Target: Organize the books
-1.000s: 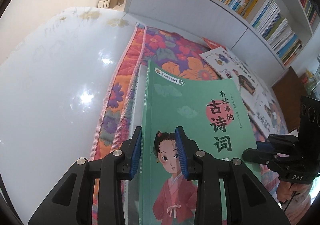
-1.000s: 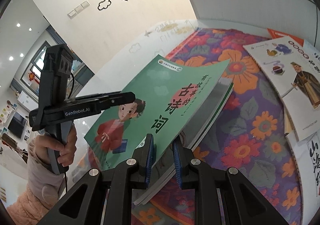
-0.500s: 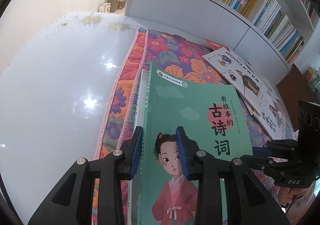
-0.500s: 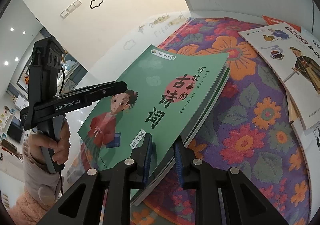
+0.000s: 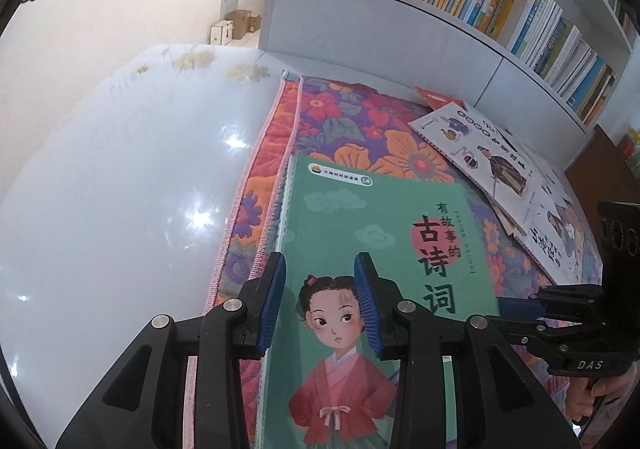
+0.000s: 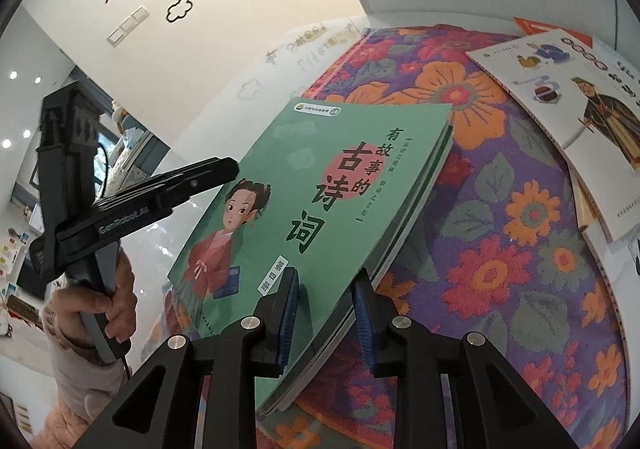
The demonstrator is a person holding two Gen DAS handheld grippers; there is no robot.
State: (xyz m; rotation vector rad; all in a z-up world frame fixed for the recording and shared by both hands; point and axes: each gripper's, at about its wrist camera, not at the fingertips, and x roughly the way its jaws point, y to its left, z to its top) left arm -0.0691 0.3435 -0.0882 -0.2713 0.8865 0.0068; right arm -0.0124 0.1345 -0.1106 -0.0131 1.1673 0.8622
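Your left gripper (image 5: 320, 301) straddles the spine edge of the green book (image 5: 384, 249). Its blue pads (image 5: 272, 301) stand a little off the cover on either side, so the grip looks loose rather than clamped; the opening has crept up only slightly. Your right gripper (image 6: 326, 313) sits at the book's lower right corner, its jaws opening, with the edge of the book between them and a visible gap beside the right pad (image 6: 362, 323).

The green book, with a girl in a red robe on its cover, rests on top of other thin books, the pile lying on a flowered cloth (image 6: 500, 269) of purple, orange and red. In the right wrist view your left hand (image 6: 100, 301) wraps the handle of the other gripper, whose fingers reach over the book's left edge.

Farther right on the cloth lie several white picture books (image 5: 480, 153), overlapping one another, well apart from the green one. The cloth covers part of a glossy white table (image 5: 120, 189). Behind it stands a white bookshelf (image 5: 400, 33) packed with upright books, and the wall (image 6: 200, 9) carries cartoon decals.
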